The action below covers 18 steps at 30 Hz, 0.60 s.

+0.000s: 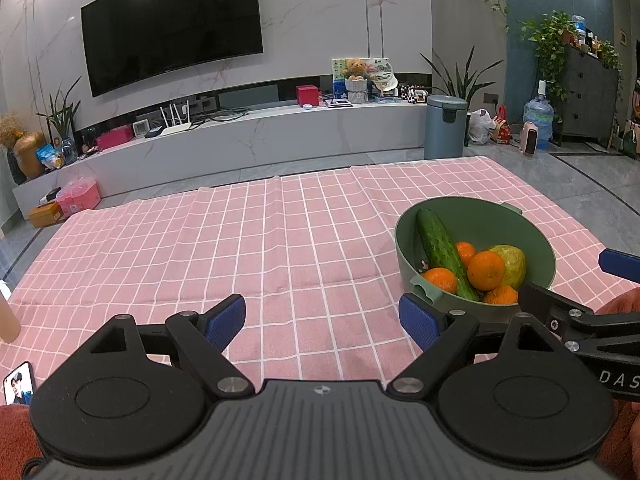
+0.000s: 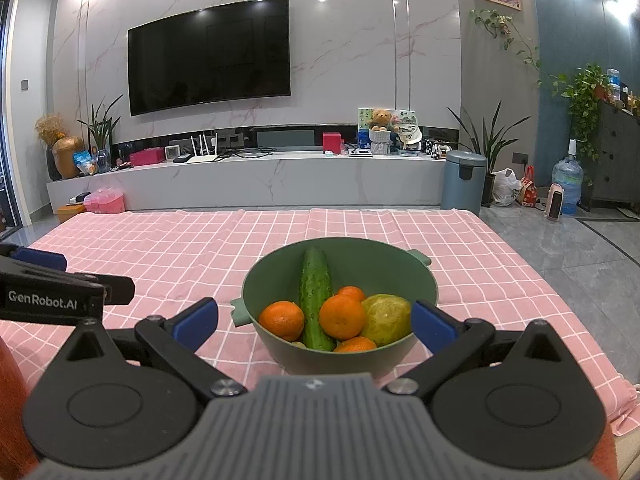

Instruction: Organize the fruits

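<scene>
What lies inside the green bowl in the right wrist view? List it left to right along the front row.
In the green bowl: left orange → cucumber → middle orange → yellow-green fruit. The smaller oranges behind and in front overlap the others, so they are left out.

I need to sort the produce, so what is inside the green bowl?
Green bowl holds a cucumber, four oranges and a yellow-green fruit. Anything beneath them is covered.
</scene>
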{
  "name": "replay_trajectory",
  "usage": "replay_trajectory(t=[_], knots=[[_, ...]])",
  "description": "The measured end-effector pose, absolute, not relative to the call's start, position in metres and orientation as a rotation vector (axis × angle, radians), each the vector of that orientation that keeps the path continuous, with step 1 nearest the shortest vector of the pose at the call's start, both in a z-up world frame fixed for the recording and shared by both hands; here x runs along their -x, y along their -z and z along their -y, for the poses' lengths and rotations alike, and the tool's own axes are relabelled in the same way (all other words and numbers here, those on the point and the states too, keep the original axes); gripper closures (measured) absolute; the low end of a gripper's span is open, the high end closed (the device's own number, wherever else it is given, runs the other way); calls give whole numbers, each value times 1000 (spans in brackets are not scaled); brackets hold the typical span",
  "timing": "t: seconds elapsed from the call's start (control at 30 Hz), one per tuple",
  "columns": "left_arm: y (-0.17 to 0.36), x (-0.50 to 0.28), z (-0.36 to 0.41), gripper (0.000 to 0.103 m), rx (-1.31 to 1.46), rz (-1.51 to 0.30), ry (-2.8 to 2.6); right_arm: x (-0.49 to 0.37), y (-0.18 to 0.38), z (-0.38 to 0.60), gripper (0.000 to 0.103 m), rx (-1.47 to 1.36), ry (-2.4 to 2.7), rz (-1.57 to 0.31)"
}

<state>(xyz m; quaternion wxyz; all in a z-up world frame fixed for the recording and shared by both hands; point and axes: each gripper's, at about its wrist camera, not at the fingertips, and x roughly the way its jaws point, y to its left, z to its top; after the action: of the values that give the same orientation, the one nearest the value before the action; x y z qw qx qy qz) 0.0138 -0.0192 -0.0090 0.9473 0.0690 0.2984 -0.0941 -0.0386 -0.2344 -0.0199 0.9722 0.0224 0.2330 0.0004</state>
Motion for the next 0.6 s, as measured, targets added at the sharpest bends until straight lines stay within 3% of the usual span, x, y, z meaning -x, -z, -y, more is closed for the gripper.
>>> replay_trajectory(t=[0.6], knots=[[6, -11, 20, 2, -129, -604, 174, 36, 21, 237, 5, -38, -10, -478]])
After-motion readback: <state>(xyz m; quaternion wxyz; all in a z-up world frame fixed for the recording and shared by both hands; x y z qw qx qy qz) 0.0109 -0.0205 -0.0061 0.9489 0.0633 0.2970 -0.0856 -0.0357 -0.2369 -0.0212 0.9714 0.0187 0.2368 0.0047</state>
